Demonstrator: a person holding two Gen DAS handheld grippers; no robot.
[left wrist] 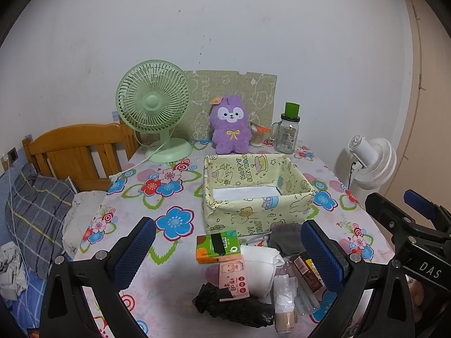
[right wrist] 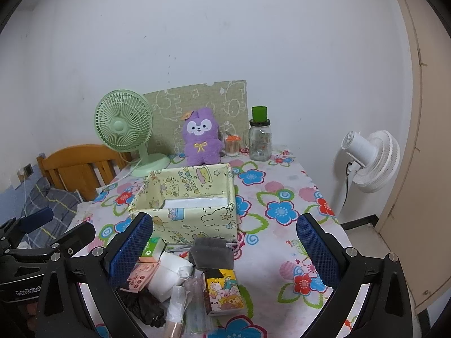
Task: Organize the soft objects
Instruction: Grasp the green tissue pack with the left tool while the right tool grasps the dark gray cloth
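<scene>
We hold both tongs above the near edge of the flower-patterned worktop [left wrist: 169, 191]. Our left tongs [left wrist: 228, 250] stand wide open with nothing between their blue pads, and our right tongs [right wrist: 225, 250] gape just as wide, also empty.

Beneath and between the left tongs lies a pile of small things: a green and orange tissue packet [left wrist: 218, 246], a folded white cloth pad [left wrist: 260, 267] just right of it, a pink printed packet [left wrist: 234, 278], a crumpled black plastic bag [left wrist: 234, 304] nearest us, and a grey fuzzy pouch [left wrist: 284, 238] at the far right of the pile, touching the box's near wall. From the right tongs we see the same heap lying towards their left finger, with a yellow cartoon-printed packet [right wrist: 224, 293] just below the grey pouch.

Straight ahead of both tongs, just beyond the pile, sits the open pale-yellow cartoon-papered box [left wrist: 253, 214], with only a white base showing in it. Farther beyond stands a purple plush toy [left wrist: 231, 125], with a mint-green desk fan [left wrist: 153, 104] to its left and a glass jar with a green lid [left wrist: 287, 132] to its right.
</scene>
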